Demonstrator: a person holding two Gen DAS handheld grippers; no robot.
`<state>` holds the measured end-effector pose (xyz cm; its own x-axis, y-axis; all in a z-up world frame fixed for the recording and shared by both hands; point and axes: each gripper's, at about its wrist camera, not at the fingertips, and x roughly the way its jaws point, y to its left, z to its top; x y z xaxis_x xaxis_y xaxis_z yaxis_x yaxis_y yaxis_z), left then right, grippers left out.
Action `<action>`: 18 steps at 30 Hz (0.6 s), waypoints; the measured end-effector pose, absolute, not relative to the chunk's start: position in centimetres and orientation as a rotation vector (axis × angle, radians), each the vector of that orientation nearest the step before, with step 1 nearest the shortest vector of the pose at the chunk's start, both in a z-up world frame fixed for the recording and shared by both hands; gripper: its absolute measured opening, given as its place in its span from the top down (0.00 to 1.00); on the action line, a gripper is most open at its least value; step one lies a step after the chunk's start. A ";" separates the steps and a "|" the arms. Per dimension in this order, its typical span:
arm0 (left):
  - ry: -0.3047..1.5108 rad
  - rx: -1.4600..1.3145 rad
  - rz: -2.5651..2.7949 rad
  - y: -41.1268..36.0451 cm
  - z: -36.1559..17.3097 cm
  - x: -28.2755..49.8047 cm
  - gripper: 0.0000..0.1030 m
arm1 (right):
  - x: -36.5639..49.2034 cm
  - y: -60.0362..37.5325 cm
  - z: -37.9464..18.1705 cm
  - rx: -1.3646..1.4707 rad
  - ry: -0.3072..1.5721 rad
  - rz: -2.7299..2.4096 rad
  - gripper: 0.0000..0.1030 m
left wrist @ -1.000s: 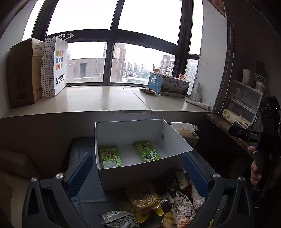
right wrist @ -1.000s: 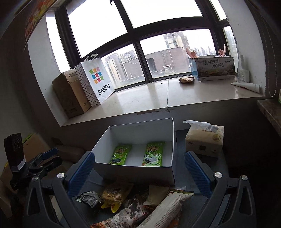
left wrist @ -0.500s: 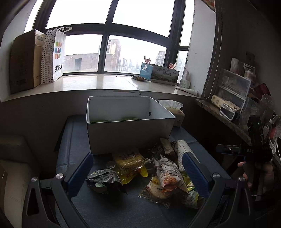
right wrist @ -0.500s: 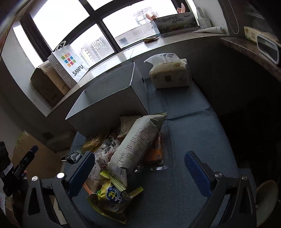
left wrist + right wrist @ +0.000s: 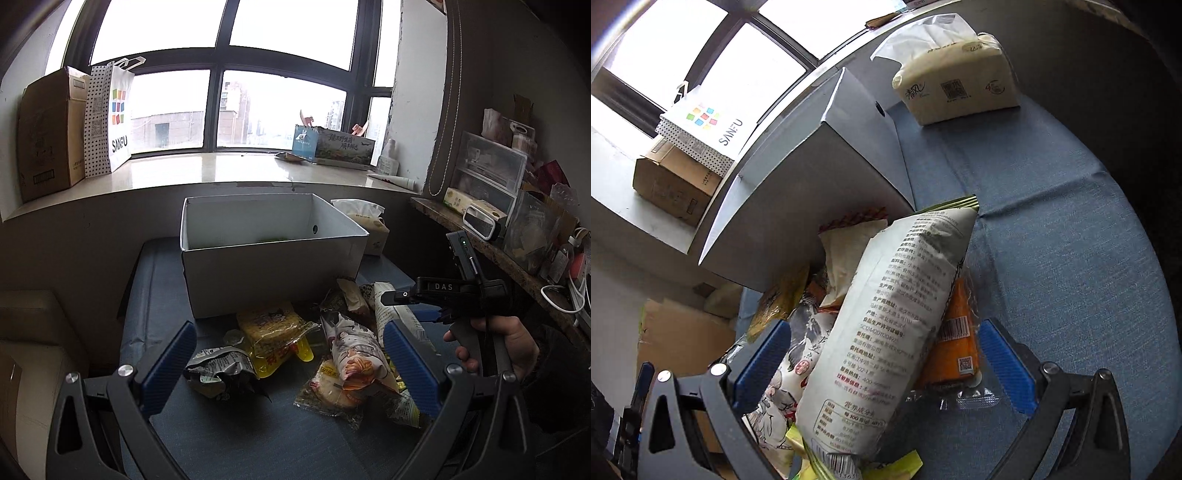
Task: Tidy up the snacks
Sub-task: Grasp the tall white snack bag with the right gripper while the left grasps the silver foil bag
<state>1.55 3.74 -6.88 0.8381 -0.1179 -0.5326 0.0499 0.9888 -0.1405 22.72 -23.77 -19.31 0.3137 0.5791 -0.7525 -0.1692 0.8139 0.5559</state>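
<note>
A white open box (image 5: 273, 258) stands on the blue cloth, also in the right wrist view (image 5: 812, 192). A pile of snack packets lies in front of it: a yellow pack (image 5: 277, 332), a crumpled silver-black pack (image 5: 218, 369), a printed pack (image 5: 354, 347). My left gripper (image 5: 291, 362) is open and empty above the pile. My right gripper (image 5: 886, 365) is open, low over a long white snack bag (image 5: 886, 332) that lies between its fingers, with an orange pack (image 5: 960, 339) beside it. The right gripper also shows in the left wrist view (image 5: 436, 295).
A tissue pack (image 5: 956, 88) lies right of the box on the blue cloth (image 5: 1052, 221). The window sill holds a cardboard box (image 5: 48, 133), a SANFU bag (image 5: 110, 118) and a printed carton (image 5: 332, 146). A cluttered shelf (image 5: 498, 229) is at the right.
Both grippers came down and back from above the box to the snack pile. The right gripper dropped close over the long white bag, which now lies between its open fingers.
</note>
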 end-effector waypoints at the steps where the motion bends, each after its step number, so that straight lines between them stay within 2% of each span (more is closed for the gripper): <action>1: 0.571 -0.125 -0.082 3.9 -6.9 1.6 0.00 | 23.2 -23.6 -19.8 0.416 1.175 0.491 0.00; 2: 0.571 -0.127 -0.078 4.0 -7.0 1.5 0.00 | 23.6 -23.5 -20.2 0.430 1.186 0.491 0.00; 3: 0.573 -0.129 -0.078 4.1 -7.0 1.5 0.00 | 23.8 -23.3 -20.4 0.445 1.185 0.521 0.07; 4: 0.577 -0.129 -0.074 4.2 -7.1 1.6 0.00 | 23.8 -23.0 -20.2 0.418 1.163 0.536 0.39; 5: 0.579 -0.127 -0.064 4.3 -7.2 1.6 0.00 | 23.7 -22.7 -19.8 0.368 1.147 0.537 0.53; 7: 0.586 -0.122 -0.054 4.5 -7.5 1.5 0.00 | 23.3 -23.1 -19.7 0.428 1.147 0.609 0.61; 18: 0.640 -0.086 -0.030 6.0 -9.5 2.3 0.00 | 19.2 -28.8 -14.4 0.464 0.908 0.659 0.63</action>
<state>2.34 6.00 -9.52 0.8018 -0.0550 -0.5951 0.0017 0.9960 -0.0898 19.22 -28.77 -14.37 0.4443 0.6947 -0.5656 -0.3231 0.7131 0.6221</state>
